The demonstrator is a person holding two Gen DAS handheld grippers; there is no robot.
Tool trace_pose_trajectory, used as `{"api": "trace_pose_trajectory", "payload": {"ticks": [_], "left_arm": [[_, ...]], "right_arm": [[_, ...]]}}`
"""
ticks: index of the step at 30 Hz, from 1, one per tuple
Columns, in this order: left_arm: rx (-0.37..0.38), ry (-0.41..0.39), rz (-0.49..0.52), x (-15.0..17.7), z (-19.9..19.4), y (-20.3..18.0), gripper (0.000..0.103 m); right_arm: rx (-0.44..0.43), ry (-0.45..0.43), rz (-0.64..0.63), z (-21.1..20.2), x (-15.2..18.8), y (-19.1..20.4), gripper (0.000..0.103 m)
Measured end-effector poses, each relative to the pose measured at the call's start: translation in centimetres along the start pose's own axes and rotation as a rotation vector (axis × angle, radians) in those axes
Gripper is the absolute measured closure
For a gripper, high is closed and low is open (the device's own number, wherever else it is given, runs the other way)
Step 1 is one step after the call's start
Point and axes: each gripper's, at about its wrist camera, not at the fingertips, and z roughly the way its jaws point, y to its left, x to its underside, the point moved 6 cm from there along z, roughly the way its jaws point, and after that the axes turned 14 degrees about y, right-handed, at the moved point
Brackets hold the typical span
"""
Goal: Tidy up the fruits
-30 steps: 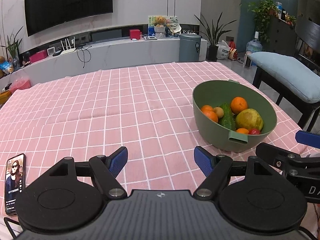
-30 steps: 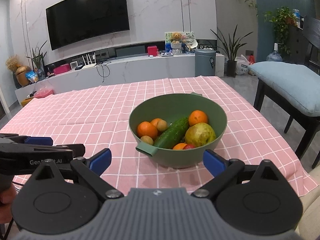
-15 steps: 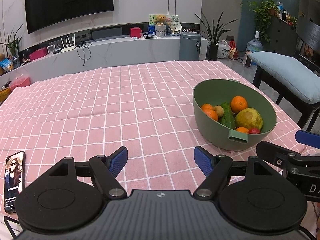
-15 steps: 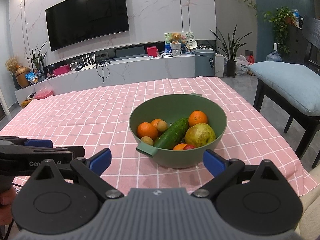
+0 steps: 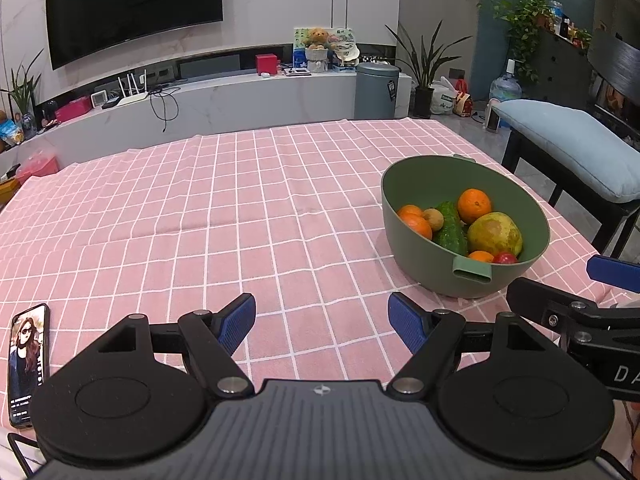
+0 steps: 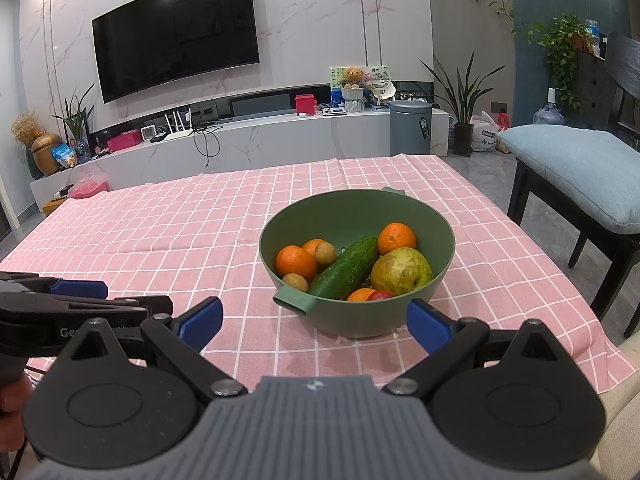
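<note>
Left gripper [image 5: 321, 322] and right gripper [image 6: 315, 320] both spread wide, empty, hovering over the pink checked cloth [image 5: 200, 216]. Green bowl [image 6: 448, 256] sits just ahead of the right one — oranges, cucumber [image 6: 347, 268], big pear [image 6: 401, 272], small brown fruits. Likely firm, round, roll-prone; pinch across the middle. Cucumber — grab mid-length.
</note>
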Motion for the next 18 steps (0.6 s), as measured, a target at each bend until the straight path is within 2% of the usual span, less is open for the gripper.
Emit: {"api": "trace_pose_trajectory", "payload": {"ticks": [18], "left_arm": [[0.001, -0.004, 0.004, -0.2, -0.18, -0.08, 0.014]], "right_arm": [[-0.003, -0.002, -0.005, 0.01, -0.06, 0.09, 0.009]]}}
